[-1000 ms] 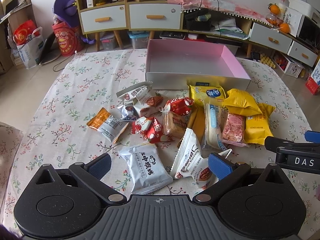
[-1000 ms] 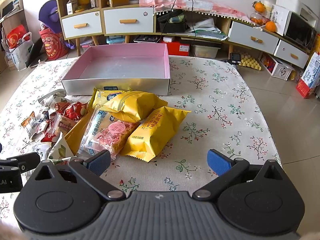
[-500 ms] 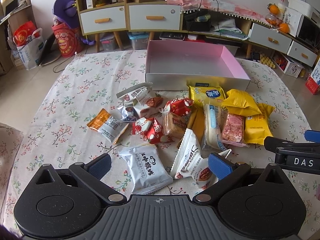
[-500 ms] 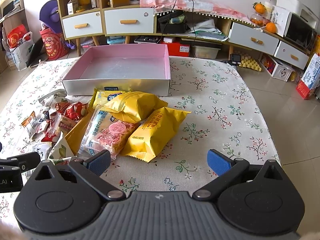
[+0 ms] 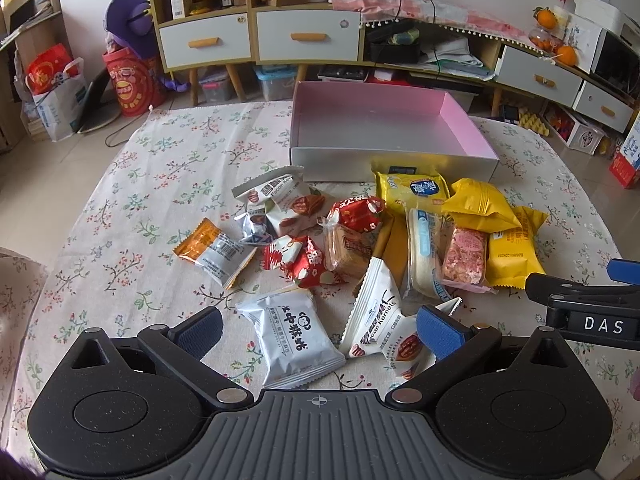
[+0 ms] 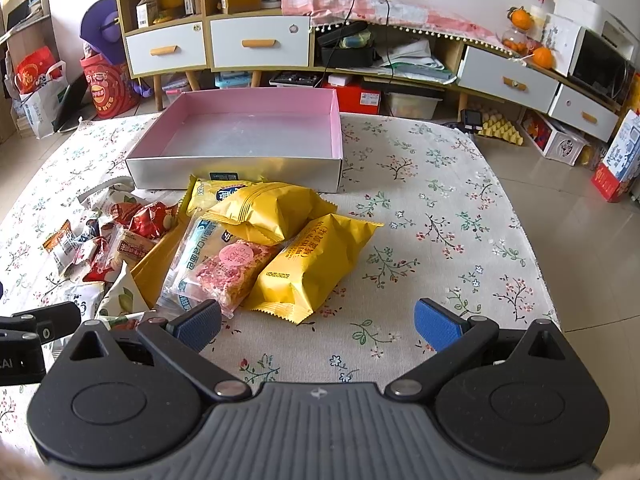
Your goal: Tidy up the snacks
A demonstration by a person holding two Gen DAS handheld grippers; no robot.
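Observation:
A pile of several snack packets lies on the floral tablecloth in front of an empty pink-lined box (image 5: 384, 128), which also shows in the right wrist view (image 6: 248, 136). My left gripper (image 5: 318, 330) is open and empty, hovering over a white packet (image 5: 294, 340) and a pecan packet (image 5: 380, 320). My right gripper (image 6: 318, 324) is open and empty, just short of a yellow packet (image 6: 316, 260) and a pink bar (image 6: 232, 266). The right gripper's side shows in the left wrist view (image 5: 588, 312).
Yellow packets (image 5: 480, 204), red packets (image 5: 356, 214) and an orange-and-white packet (image 5: 214, 252) fill the pile. The table's right edge (image 6: 532, 240) drops to the tiled floor. Cabinets with drawers (image 6: 260, 44) stand behind the table.

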